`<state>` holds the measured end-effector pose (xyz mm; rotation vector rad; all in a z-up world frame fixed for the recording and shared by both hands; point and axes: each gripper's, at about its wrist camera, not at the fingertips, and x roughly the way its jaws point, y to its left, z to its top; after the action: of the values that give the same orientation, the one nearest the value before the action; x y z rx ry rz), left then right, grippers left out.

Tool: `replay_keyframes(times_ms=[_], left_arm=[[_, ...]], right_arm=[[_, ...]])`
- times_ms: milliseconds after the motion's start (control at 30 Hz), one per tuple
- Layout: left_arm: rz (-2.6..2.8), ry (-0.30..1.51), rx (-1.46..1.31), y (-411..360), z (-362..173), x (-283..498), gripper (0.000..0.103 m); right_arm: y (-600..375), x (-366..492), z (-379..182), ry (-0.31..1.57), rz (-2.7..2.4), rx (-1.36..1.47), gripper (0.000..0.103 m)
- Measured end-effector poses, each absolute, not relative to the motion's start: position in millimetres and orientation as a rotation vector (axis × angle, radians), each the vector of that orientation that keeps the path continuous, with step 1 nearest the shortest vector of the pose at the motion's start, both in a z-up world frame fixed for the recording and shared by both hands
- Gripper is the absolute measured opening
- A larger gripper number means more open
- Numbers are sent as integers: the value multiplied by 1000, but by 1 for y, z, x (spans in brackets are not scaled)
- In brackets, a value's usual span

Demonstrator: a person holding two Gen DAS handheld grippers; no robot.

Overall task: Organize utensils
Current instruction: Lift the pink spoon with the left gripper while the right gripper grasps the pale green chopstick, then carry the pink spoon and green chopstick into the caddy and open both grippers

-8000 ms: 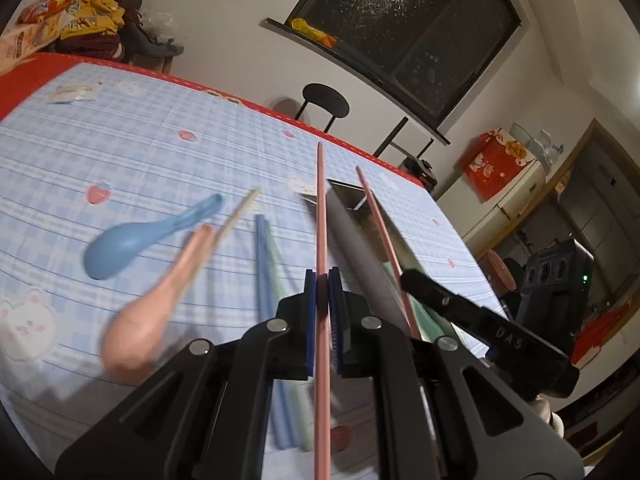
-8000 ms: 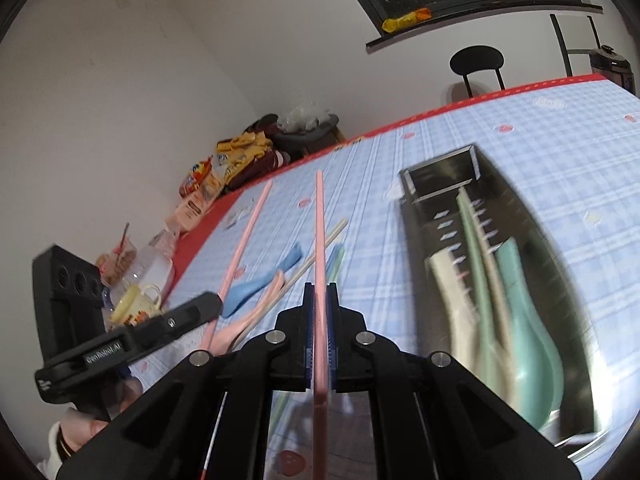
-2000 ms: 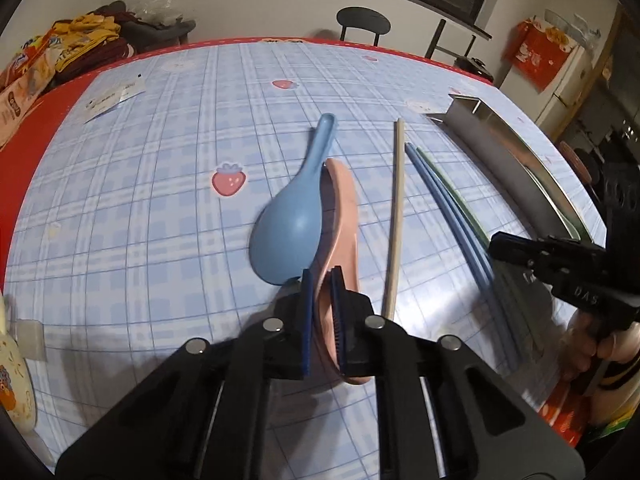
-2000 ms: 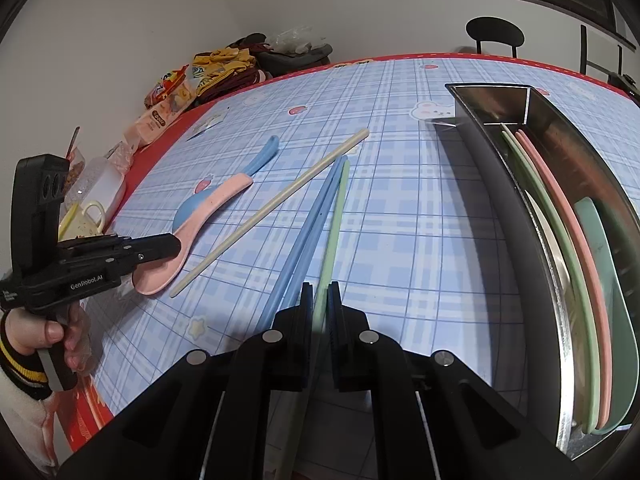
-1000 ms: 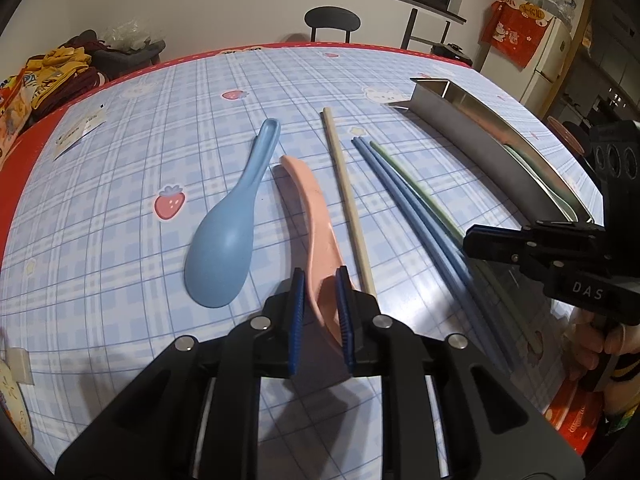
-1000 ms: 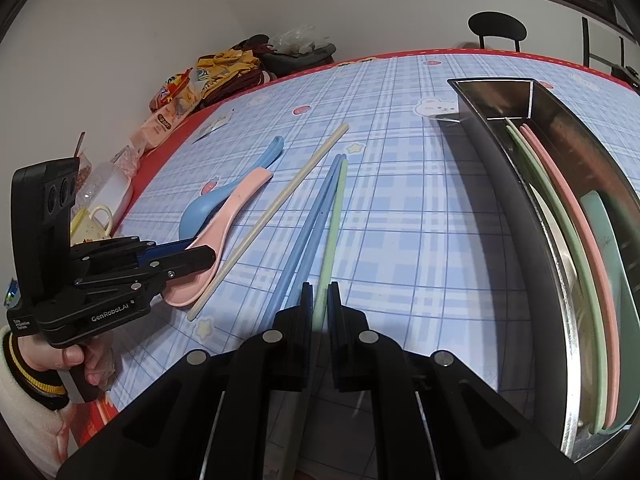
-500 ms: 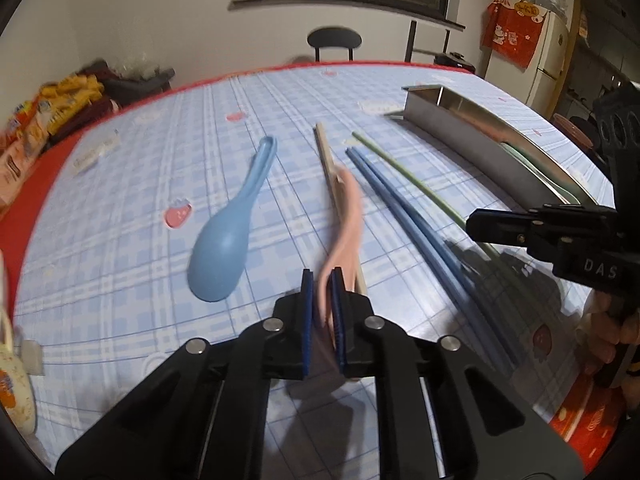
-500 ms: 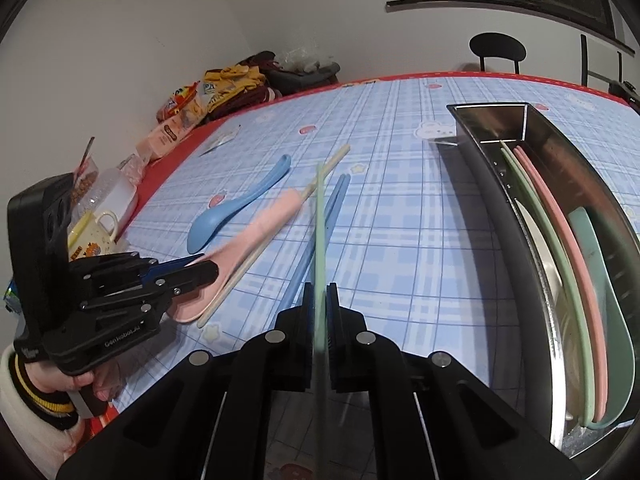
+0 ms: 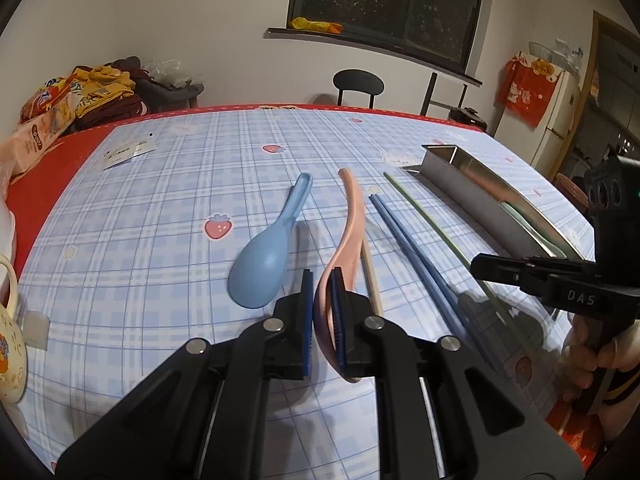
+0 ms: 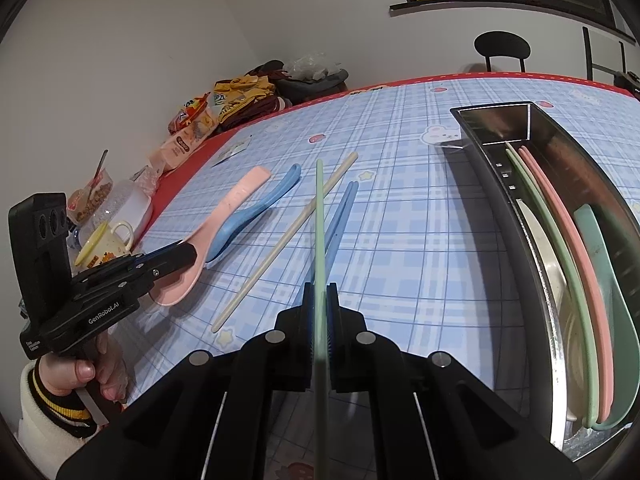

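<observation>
Jaws: left gripper [image 9: 321,300] clamped on pink plastic spoon [image 9: 349,224]; right gripper [image 10: 320,312] clamped on green chopstick [image 10: 319,216]. Only right wrist view shows inside the steel tray [image 10: 536,216], frame right.

White lettering "DAS" on the black body of the right gripper [image 9: 498,270], white lettering "GenRobot.AI" on the black body of the left gripper [image 10: 176,256], small white print below it too small to read

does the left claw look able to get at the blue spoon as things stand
Probably not yet: the left claw is shut on the pink spoon. The blue spoon lies uncovered on the table just to its left, so the path itself is free.
</observation>
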<state>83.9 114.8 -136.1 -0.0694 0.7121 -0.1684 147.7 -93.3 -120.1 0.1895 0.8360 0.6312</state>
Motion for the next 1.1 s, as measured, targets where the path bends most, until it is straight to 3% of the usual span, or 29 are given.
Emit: replay_keyframes(times_ms=[700, 1100], left_arm=[[-127, 640, -180, 107, -105, 66, 13], [-276, 626, -389, 10, -91, 81, 13]], right_arm=[[-117, 144, -99, 768, 684, 296, 6], [-202, 172, -65, 703, 656, 330, 6]])
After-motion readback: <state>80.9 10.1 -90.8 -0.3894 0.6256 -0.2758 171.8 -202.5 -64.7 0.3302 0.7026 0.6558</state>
